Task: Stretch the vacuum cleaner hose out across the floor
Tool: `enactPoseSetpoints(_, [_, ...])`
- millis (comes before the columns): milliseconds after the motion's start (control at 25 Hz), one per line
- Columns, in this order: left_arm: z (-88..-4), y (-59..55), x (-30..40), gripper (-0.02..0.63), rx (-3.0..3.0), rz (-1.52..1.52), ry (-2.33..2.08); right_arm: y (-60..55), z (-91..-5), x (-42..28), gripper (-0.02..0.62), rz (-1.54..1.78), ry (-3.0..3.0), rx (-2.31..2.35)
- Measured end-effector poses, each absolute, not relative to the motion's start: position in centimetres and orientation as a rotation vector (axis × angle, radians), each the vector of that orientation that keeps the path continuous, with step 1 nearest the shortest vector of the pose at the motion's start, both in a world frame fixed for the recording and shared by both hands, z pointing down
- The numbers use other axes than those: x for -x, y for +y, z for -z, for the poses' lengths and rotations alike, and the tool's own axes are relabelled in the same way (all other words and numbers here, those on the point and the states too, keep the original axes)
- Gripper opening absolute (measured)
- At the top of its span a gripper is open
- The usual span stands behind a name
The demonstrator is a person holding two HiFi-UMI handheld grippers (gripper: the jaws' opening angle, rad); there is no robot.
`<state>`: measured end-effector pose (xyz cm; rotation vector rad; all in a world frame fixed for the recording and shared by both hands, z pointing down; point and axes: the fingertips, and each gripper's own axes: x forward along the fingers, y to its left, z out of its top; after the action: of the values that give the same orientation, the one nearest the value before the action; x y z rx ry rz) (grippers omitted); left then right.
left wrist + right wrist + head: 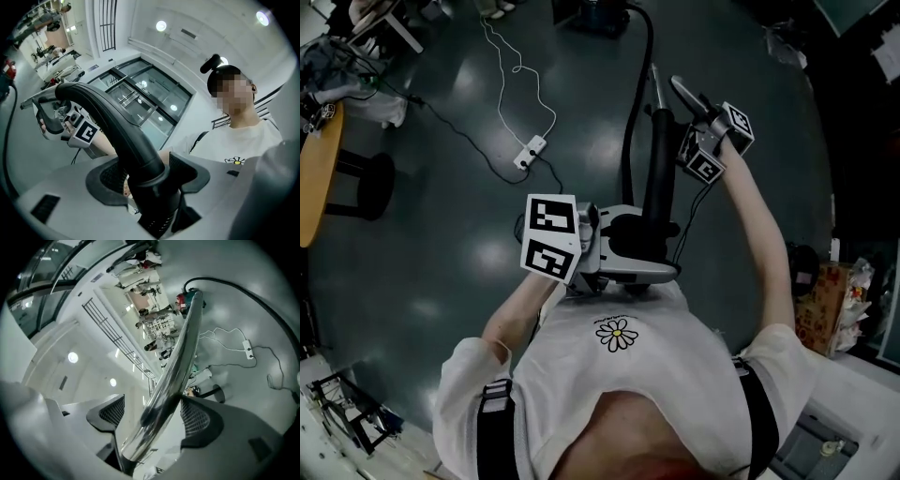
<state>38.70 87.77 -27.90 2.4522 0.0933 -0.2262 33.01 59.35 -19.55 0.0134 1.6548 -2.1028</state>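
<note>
In the head view I hold the vacuum's black handle (659,178) upright in front of the person's chest. My left gripper (649,246) is shut on its lower part; in the left gripper view the pads press both sides of the handle (140,154). The chrome tube (656,86) sticks up from the handle's top. My right gripper (677,101) stands open around the chrome tube (176,362), with a gap at the left pad (115,413). The black hose (630,122) curves over the floor to the vacuum cleaner (600,14). The right gripper view shows the hose (243,291) arcing to the cleaner (185,298).
A white power strip (530,152) with a looping cord lies on the dark floor to the left of the hose. A round wooden table (319,178) and a black stool (370,183) stand at the far left. Boxes and bags (830,295) sit at the right.
</note>
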Motion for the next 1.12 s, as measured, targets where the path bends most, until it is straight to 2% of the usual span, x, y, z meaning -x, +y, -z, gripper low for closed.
enactPoseSetpoints(200, [27.7, 88.5, -38.7, 0.27, -2.513, 0.135, 0.13, 59.9, 20.5, -30.7, 0.383, 2.083, 1.899, -0.042])
enactPoseSetpoints(240, [27.7, 88.6, -38.6, 0.27, -2.534, 0.124, 0.139, 60.0, 21.0, -30.4, 0.341, 2.044, 1.981, -0.032])
enactPoseSetpoints(360, [27.9, 87.6, -38.3, 0.27, -2.576, 0.156, 0.114, 59.1, 24.3, -30.7, 0.334, 1.866, 2.099, -0.014])
enactPoseSetpoints(600, [28.7, 81.9, -38.1, 0.272, -2.456, 0.342, -0.09, 63.0, 34.9, -32.3, 0.334, 1.197, 2.69, -0.102])
enactPoseSetpoints(720, [30.6, 81.2, -39.4, 0.272, -2.46, 0.356, 0.002, 68.6, 37.6, -33.3, 0.334, 0.792, 2.965, -0.112])
enactPoseSetpoints(800, [32.6, 82.2, -40.6, 0.272, -2.513, 0.363, 0.135, 71.9, 38.3, -33.6, 0.334, 0.646, 3.043, -0.098])
enactPoseSetpoints(920, [35.2, 86.3, -42.8, 0.267, -2.527, 0.375, 0.437, 76.2, 38.9, -34.5, 0.334, 0.678, 3.018, -0.087])
enactPoseSetpoints(1000, [36.2, 89.4, -44.1, 0.208, -2.427, 0.423, 0.631, 78.5, 39.0, -36.1, 0.334, 0.772, 2.947, -0.044])
enactPoseSetpoints(1120, [36.2, 92.9, -46.8, 0.186, -2.283, 0.445, 0.798, 81.3, 38.2, -39.3, 0.336, 0.819, 2.917, 0.092])
